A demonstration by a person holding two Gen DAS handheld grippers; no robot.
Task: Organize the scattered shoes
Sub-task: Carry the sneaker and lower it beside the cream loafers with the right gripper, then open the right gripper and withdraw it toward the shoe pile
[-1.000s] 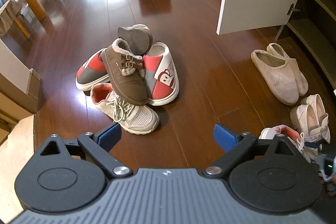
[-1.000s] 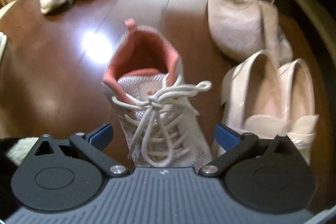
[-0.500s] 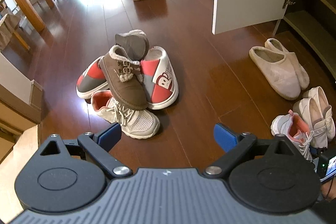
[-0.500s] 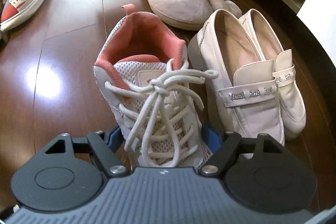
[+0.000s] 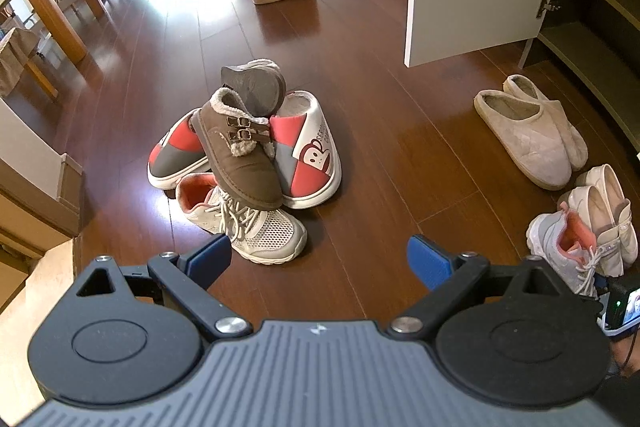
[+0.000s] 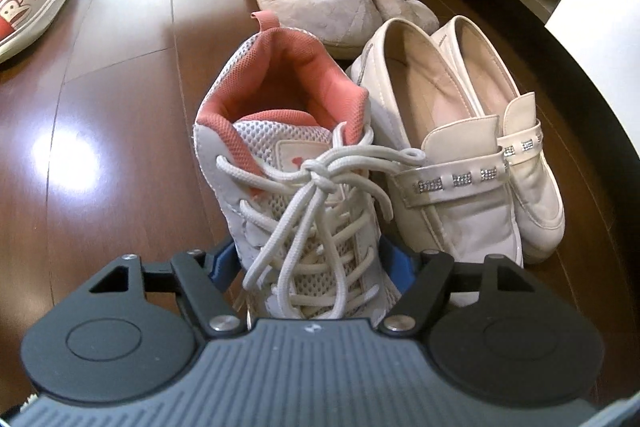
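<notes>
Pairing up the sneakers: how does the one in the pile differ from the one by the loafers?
The pile sneaker lies pinned under a brown fleece shoe, untouched. The sneaker by the loafers stands clear beside the cream loafers, its toe between the right gripper's fingers. Both are white mesh with coral lining and white laces.

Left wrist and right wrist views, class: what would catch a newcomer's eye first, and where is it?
In the right wrist view, a white mesh sneaker with coral lining fills the foreground, its toe clamped between the pads of the right hand-held gripper, beside a pair of cream loafers. In the left wrist view, a heap of shoes sits mid-floor: a brown fleece-lined shoe lying across red and grey monkey slippers and the matching sneaker.
</notes>
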